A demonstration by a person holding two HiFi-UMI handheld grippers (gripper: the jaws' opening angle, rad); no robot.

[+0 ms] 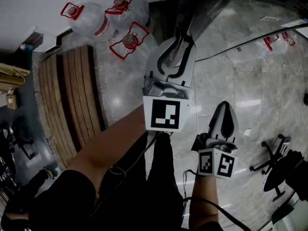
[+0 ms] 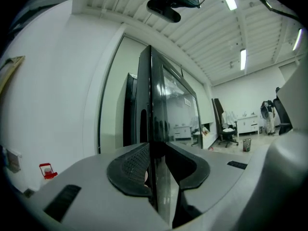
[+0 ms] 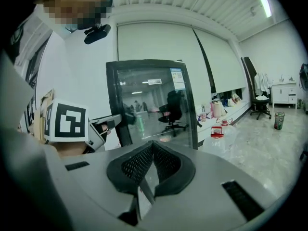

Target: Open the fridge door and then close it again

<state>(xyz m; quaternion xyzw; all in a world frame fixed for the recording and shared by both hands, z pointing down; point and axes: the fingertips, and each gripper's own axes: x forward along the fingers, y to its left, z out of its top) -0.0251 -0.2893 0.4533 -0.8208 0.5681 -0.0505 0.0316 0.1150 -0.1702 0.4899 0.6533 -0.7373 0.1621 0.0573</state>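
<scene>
The fridge door (image 2: 161,105) is a dark-framed glass panel, seen edge-on in the left gripper view, with the dark fridge body (image 2: 131,109) behind it. My left gripper (image 2: 156,153) points level and is shut on the door's free edge, one pad on each face. The right gripper view shows the door (image 3: 149,100) almost face-on, swung out, with my left gripper (image 3: 111,121) on its left edge. My right gripper (image 3: 153,146) is shut with nothing in it, apart from the door. In the head view my left gripper (image 1: 184,37) is ahead of my right gripper (image 1: 225,110).
Three water jugs with red handles (image 1: 91,18) stand on the marble floor beside a wooden slatted bench (image 1: 72,95). An office chair base (image 1: 276,155) is at the right. Another jug (image 3: 217,129), a chair (image 3: 262,105) and a bin (image 3: 278,120) lie beyond the door.
</scene>
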